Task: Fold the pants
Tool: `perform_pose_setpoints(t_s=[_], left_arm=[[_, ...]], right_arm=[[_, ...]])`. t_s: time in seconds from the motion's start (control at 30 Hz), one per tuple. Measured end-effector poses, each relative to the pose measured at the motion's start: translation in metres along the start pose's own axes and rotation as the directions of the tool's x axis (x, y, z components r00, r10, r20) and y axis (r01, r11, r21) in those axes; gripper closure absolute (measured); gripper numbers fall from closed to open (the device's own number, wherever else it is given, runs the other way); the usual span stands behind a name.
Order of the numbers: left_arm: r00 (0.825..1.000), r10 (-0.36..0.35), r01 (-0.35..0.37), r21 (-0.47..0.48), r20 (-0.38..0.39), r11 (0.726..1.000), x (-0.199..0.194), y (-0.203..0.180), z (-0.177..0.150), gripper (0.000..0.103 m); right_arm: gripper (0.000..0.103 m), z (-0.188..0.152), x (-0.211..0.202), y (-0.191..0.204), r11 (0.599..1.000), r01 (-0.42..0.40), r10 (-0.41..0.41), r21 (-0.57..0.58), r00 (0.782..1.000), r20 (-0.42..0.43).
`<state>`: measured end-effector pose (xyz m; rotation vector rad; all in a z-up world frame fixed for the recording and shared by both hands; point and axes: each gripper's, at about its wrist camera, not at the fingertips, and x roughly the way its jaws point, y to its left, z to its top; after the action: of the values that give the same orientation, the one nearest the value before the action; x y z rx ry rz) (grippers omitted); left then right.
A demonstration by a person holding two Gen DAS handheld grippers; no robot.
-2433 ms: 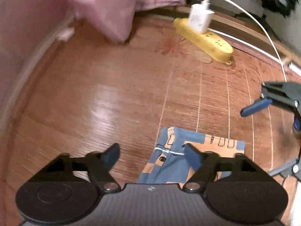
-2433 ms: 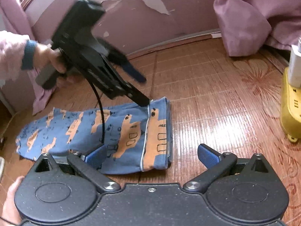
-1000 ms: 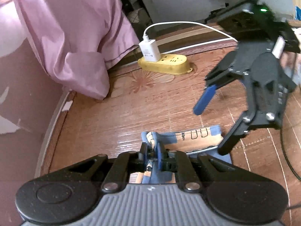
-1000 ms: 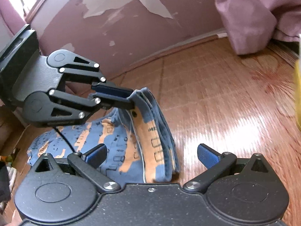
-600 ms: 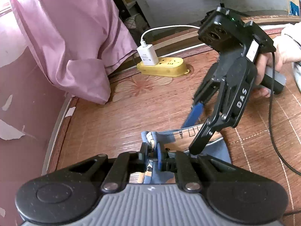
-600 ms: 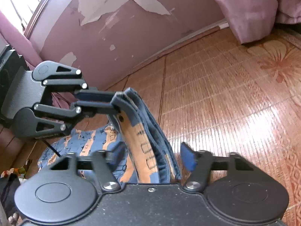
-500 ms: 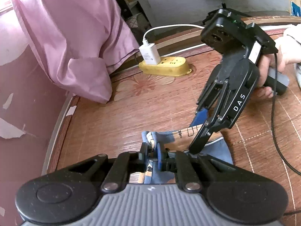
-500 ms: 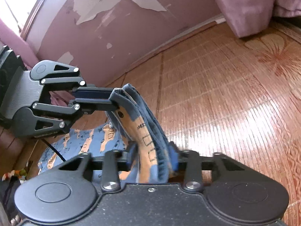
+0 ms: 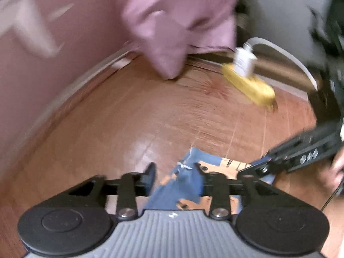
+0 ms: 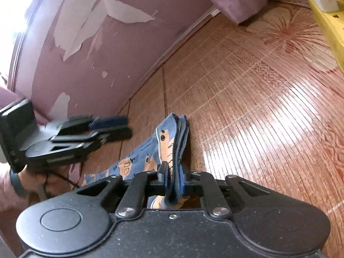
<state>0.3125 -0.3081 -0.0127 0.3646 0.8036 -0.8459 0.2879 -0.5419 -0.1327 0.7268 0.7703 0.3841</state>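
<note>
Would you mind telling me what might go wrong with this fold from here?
1. Only the right hand-held gripper pinches the blue patterned pants; the left hand-held gripper is open, so the stacked layers may slide apart.
2. The yellow power strip and its charger cable lie nearby; a wide swing could snag them.

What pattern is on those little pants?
The pants are blue with orange vehicle-like shapes outlined in black; clearest in the right wrist view.

Soft printed cloth pants (image 10: 165,148), glossy slatted floor (image 10: 247,107) (probably bamboo)
</note>
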Motion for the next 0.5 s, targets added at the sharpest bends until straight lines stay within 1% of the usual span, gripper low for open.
perform_pose_setpoints(t_s=[0.03,0.07,0.1,0.13,0.17,0.2,0.27,0.3,0.33,0.43,0.47,0.5], left_arm=[[1.0,-0.027,0.028,-0.085,0.009,0.996,-0.006,0.007,-0.006,0.037],[0.999,-0.048,0.05,-0.156,0.017,0.987,-0.01,0.014,-0.01,0.031],[0.997,-0.078,0.082,-0.252,0.026,0.964,-0.016,0.021,-0.017,0.02],[0.993,-0.11,0.115,-0.328,0.036,0.938,-0.019,0.028,-0.024,0.014],[0.988,-0.147,0.156,-0.417,0.055,0.896,-0.023,0.036,-0.033,0.013],[0.983,-0.173,0.183,-0.483,0.066,0.856,-0.026,0.043,-0.041,0.013],[0.971,-0.227,0.223,-0.593,0.069,0.774,-0.033,0.057,-0.054,0.013],[0.968,-0.24,0.235,-0.618,0.078,0.75,-0.039,0.063,-0.059,0.013],[0.966,-0.241,0.247,-0.628,0.097,0.738,-0.046,0.069,-0.065,0.012],[0.966,-0.195,0.26,-0.614,0.172,0.746,-0.073,0.083,-0.081,0.006],[0.962,-0.186,0.27,-0.617,0.199,0.739,-0.08,0.088,-0.088,0.006],[0.958,-0.191,0.285,-0.626,0.215,0.726,-0.084,0.092,-0.095,0.006]], right_arm=[[0.093,-0.002,-0.001,0.001,1.0,0.004,-0.004,0.008,1.0,0.007],[0.093,-0.004,-0.003,0.002,1.0,0.01,-0.01,0.012,1.0,0.015],[0.093,-0.007,-0.005,0.005,1.0,0.022,-0.022,0.01,0.999,0.026],[0.093,-0.009,-0.007,0.005,0.999,0.035,-0.035,0.005,0.999,0.032],[0.093,-0.012,-0.008,0.009,0.999,0.055,-0.055,-0.001,0.998,0.043],[0.093,-0.014,-0.009,0.014,0.998,0.069,-0.069,-0.005,0.996,0.055],[0.093,-0.017,-0.013,0.027,0.995,0.093,-0.091,-0.021,0.992,0.086],[0.093,-0.019,-0.013,0.035,0.993,0.108,-0.104,-0.037,0.989,0.102],[0.093,-0.022,-0.014,0.047,0.99,0.128,-0.119,-0.064,0.986,0.12],[0.093,-0.03,-0.013,0.085,0.975,0.164,-0.138,-0.151,0.976,0.167],[0.093,-0.033,-0.012,0.098,0.968,0.171,-0.139,-0.183,0.974,0.177],[0.093,-0.036,-0.009,0.112,0.96,0.176,-0.136,-0.219,0.973,0.184]])
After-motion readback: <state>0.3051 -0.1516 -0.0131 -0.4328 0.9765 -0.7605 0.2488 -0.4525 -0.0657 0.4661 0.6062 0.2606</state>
